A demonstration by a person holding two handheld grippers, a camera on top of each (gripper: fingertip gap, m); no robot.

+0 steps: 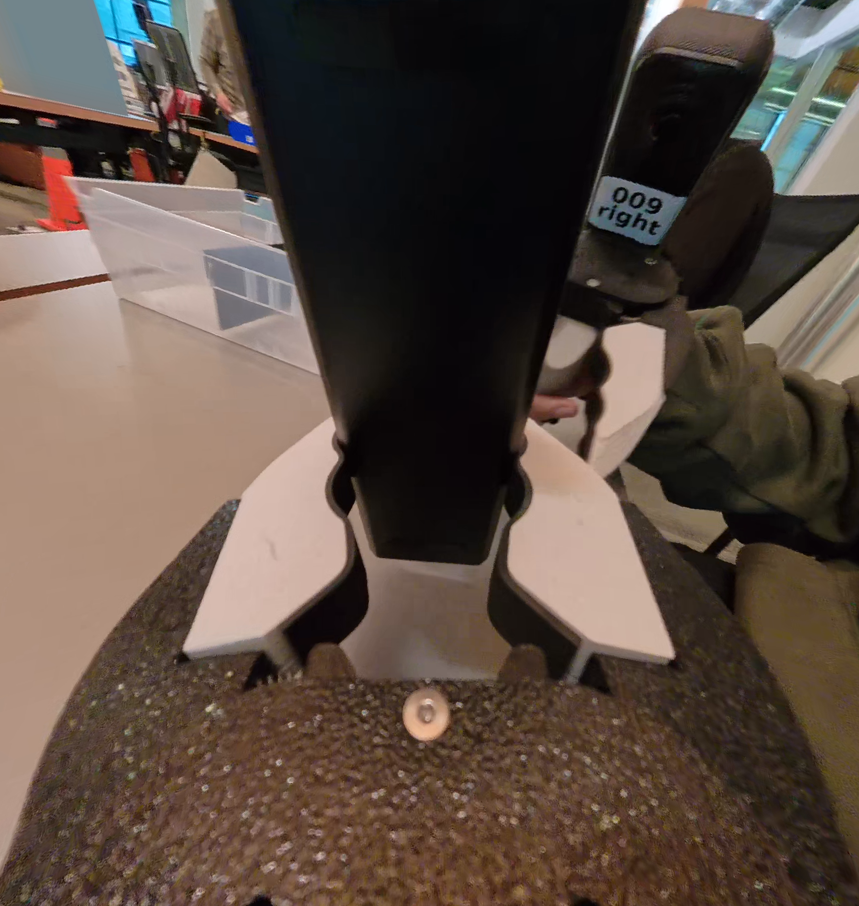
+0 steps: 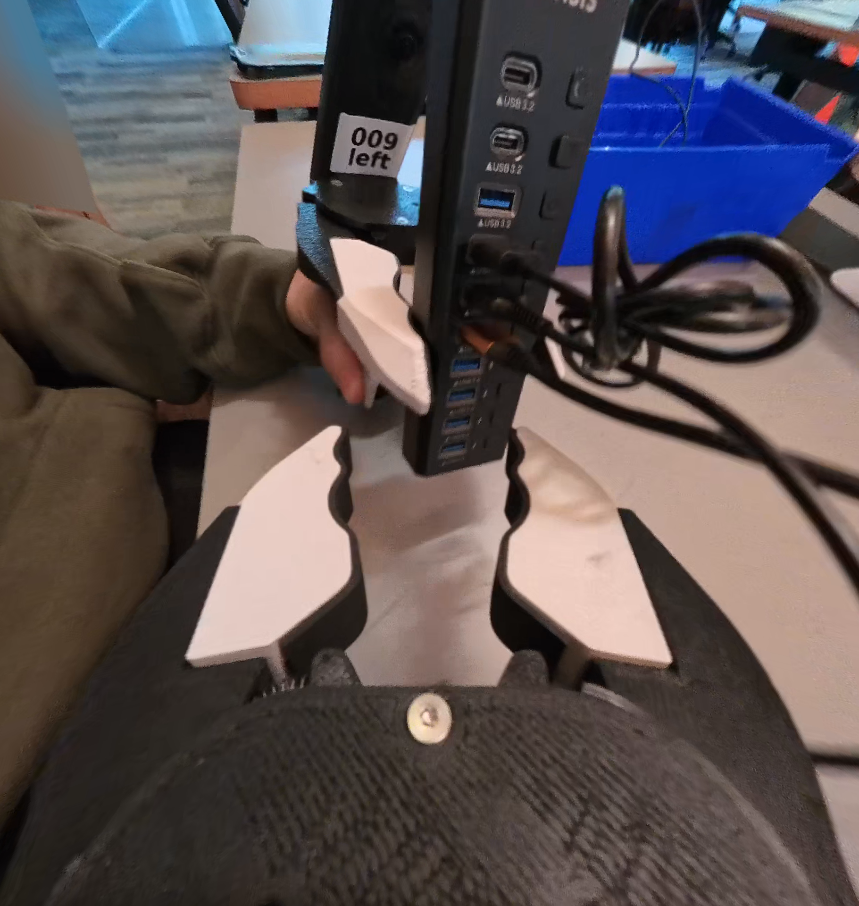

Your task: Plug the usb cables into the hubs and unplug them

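In the right wrist view, a sleeved hand (image 2: pixel 319 333) is seen at the left, carrying the left tongs (image 2: pixel 407 343). The left tongs are clamped across the long black hub (image 2: pixel 505 235), which is held upright with its lower end just above the pale counter (image 2: pixel 662 539). On the hub's front face, a single column of ports is arranged: two rounded ports at the top, one blue port beneath them, and several blue ports towards the lower end, with small buttons set beside the upper ports. At mid-height, a cluster of black cables (image 2: pixel 662 304) is plugged in and is coiled loosely on the counter to the right. A blue bin (image 2: pixel 711 162) is placed behind the coil. The right tongs (image 2: pixel 427 470) are spread wide, grip nothing, and are positioned directly before the hub's lower end.

In the left wrist view, only the hub's plain black back (image 1: pixel 417 245) is presented, pinched between the closed-in fingers (image 1: pixel 290 529).
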